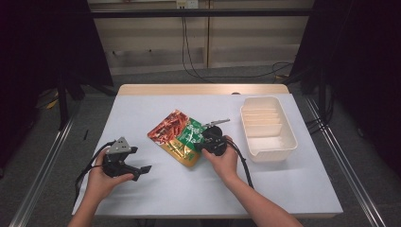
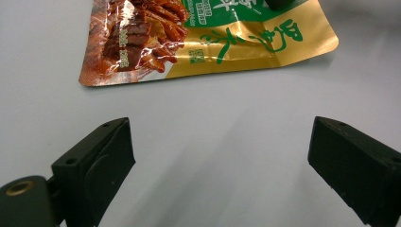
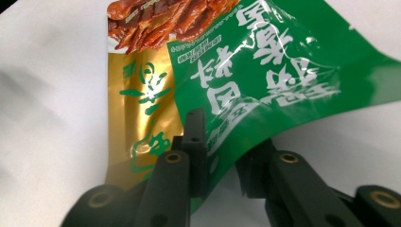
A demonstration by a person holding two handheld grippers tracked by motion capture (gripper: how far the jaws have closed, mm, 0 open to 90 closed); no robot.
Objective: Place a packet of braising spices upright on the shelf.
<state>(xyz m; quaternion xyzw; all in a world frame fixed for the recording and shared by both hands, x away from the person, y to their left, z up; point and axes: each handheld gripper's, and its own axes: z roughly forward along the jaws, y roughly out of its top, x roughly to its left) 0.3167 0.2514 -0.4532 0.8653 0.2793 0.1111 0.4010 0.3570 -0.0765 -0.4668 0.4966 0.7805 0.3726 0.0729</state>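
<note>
I note a table (image 1: 156, 194) with a pale grey top and a wooden strip along its far edge. Near its middle lies a snack packet (image 1: 176, 137), printed red, green and gold, flat on the surface for most of its length.

My right gripper (image 1: 204, 144) sits at the packet's right edge, held in the right hand (image 1: 222, 158). In the right gripper view the packet (image 3: 246, 85) has its green edge lifted off the table and passing between the two black jaws. One jaw lies on top of the film and the other beneath it, so I record the right gripper (image 3: 222, 163) as clamped on the packet.

My left gripper (image 1: 135, 169) is held in the left hand (image 1: 101, 179) near the table's front left, well apart from the packet. In the left gripper view its jaws stand wide apart with nothing between them, over bare table surface; the left gripper (image 2: 220, 151) is therefore spread and empty. The packet (image 2: 198, 42) lies beyond the jaws there, its gold corner toward the camera.

A cream plastic tray (image 1: 288, 142) with inner dividers stands on the right side of the table, near the packet but not touching it.
</note>
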